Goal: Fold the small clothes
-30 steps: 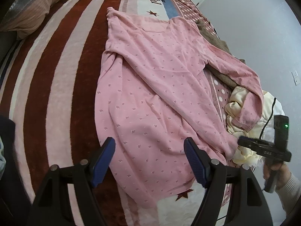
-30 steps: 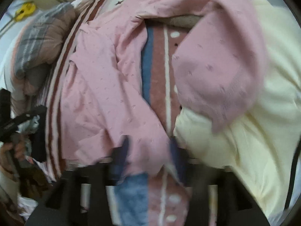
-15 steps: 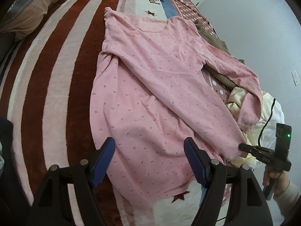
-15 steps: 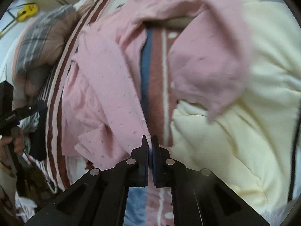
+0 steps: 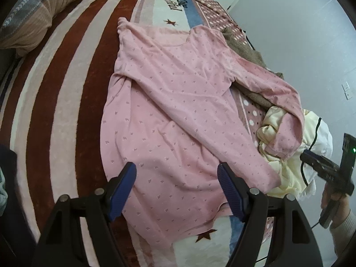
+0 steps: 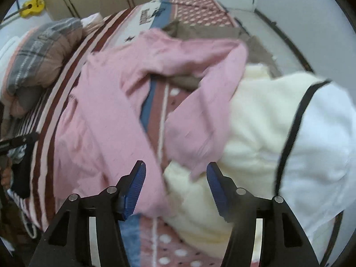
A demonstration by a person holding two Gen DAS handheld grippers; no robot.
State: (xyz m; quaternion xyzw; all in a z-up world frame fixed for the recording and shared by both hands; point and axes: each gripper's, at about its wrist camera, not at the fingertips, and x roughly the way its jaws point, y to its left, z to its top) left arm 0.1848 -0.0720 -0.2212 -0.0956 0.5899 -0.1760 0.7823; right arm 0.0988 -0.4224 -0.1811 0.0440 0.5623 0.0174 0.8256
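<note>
A pink long-sleeved shirt (image 5: 169, 115) lies spread on the striped bed blanket (image 5: 66, 102), neck at the far end. One sleeve crosses the body; the other sleeve (image 5: 287, 120) drapes over a cream garment (image 5: 289, 175). My left gripper (image 5: 176, 189) is open and empty above the shirt's hem. My right gripper (image 6: 175, 185) is open and empty, low over the shirt's near edge (image 6: 106, 138) and the cream garment (image 6: 255, 122); it also shows in the left wrist view (image 5: 324, 169) at the right.
A brown garment (image 5: 247, 51) lies under the far sleeve. A plaid pillow (image 5: 37, 13) sits at the bed's far left. A white garment with black trim (image 6: 316, 138) lies on the pile at right. A wall (image 5: 300, 33) runs along the right.
My right gripper was shut on the shirt's side edge half a second ago; it has opened, let go and pulled back slightly. The shirt now lies flatter. My left gripper stayed open.
</note>
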